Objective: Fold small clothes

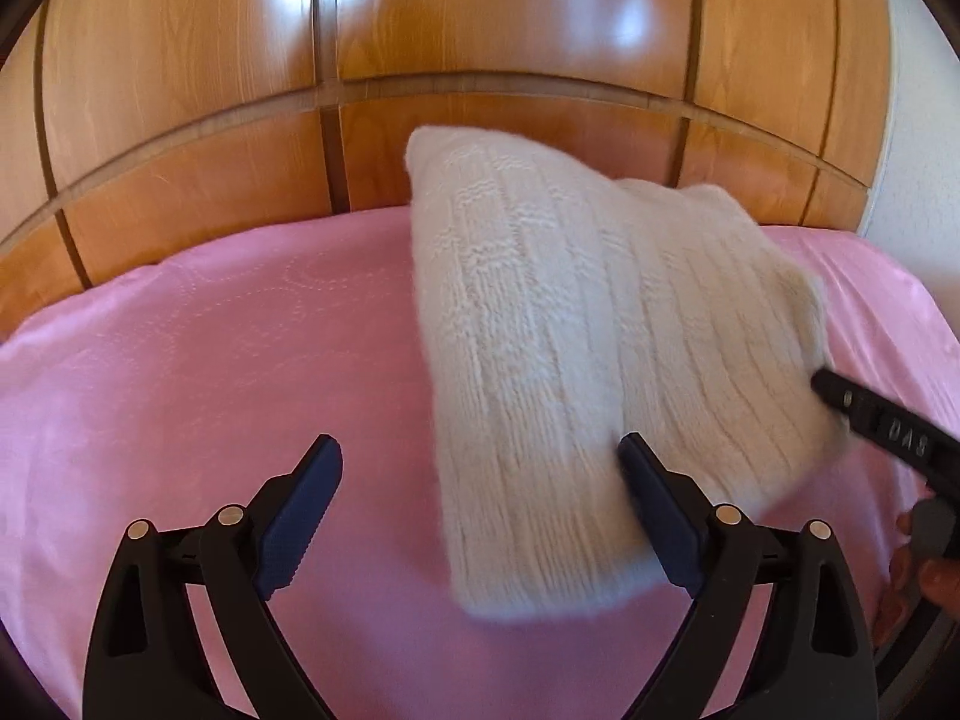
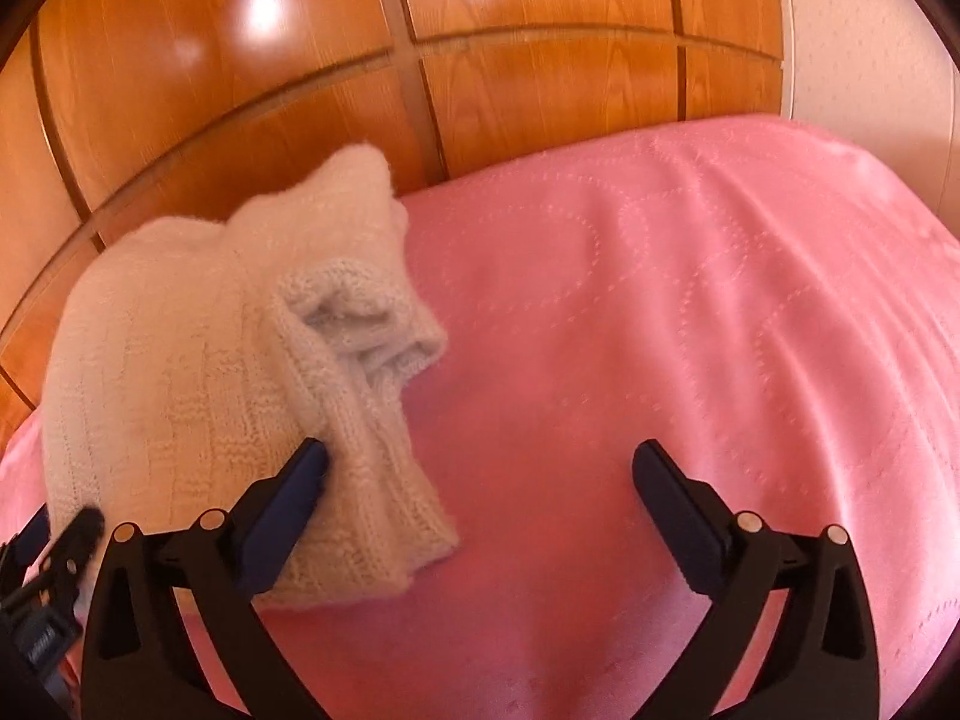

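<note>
A cream knitted garment (image 1: 570, 330), folded into a thick bundle, lies slanted on the pink bedspread (image 1: 210, 360) and looks blurred. My left gripper (image 1: 480, 444) is open; the bundle's near end sits between its fingers, close against the right finger (image 1: 654, 498), with neither pad pressing on it. In the right wrist view the garment (image 2: 198, 360) shows its layered folded edges toward the right. My right gripper (image 2: 480, 450) is open wide, its left finger (image 2: 288, 504) touching the garment's edge and only bedspread between the jaws. One finger of the right gripper (image 1: 870, 420) reaches the bundle's right side.
A glossy wooden panelled headboard (image 1: 480, 30) rises right behind the bed. A white wall (image 2: 870, 60) stands at the far right. Bare pink bedspread (image 2: 720, 300) stretches to the right of the garment. A person's hand (image 1: 924, 582) shows at the right edge.
</note>
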{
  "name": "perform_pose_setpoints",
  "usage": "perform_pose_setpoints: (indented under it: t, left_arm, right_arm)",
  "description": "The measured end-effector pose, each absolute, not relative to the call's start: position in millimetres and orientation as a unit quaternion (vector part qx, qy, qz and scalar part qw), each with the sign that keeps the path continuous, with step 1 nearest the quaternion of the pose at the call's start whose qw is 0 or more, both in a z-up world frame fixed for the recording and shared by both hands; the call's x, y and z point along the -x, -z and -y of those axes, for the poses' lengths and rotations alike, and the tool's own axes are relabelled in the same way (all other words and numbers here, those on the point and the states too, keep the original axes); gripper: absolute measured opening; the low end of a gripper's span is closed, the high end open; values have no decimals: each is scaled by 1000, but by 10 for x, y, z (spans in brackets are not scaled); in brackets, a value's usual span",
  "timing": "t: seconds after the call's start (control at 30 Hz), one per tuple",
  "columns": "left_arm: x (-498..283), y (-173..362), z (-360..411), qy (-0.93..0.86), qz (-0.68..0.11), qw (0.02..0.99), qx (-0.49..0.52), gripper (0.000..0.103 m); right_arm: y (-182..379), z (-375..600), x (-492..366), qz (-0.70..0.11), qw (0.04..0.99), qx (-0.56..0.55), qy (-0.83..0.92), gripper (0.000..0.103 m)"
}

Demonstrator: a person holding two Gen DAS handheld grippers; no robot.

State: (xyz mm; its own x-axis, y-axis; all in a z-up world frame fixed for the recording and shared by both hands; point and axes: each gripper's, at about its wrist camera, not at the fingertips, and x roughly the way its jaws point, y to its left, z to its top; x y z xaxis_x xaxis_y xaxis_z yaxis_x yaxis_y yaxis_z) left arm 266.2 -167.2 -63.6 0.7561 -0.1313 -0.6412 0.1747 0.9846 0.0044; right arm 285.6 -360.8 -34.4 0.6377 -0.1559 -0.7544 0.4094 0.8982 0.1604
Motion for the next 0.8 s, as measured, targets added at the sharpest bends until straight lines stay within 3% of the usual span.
perform_pose_setpoints:
  t: [0.17, 0.4, 0.67, 0.8]
  left_arm:
    - [-2373, 594, 1522, 71, -326, 943, -9, 98]
    - [-1901, 534, 1367, 35, -315, 948, 6, 99]
    - [-1421, 332, 1197, 33, -302, 953, 17, 99]
    - [-1291, 277, 1150, 5, -313, 950, 6, 99]
  right_arm:
    - [166, 3444, -2467, -351, 909, -145, 171, 101]
    - [-87, 3161, -1966, -299, 929, -135, 171, 101]
    - [-278, 2760, -1622, -310, 938, -52, 146, 101]
    - [-359, 2684, -1477, -319, 937, -63, 129, 101]
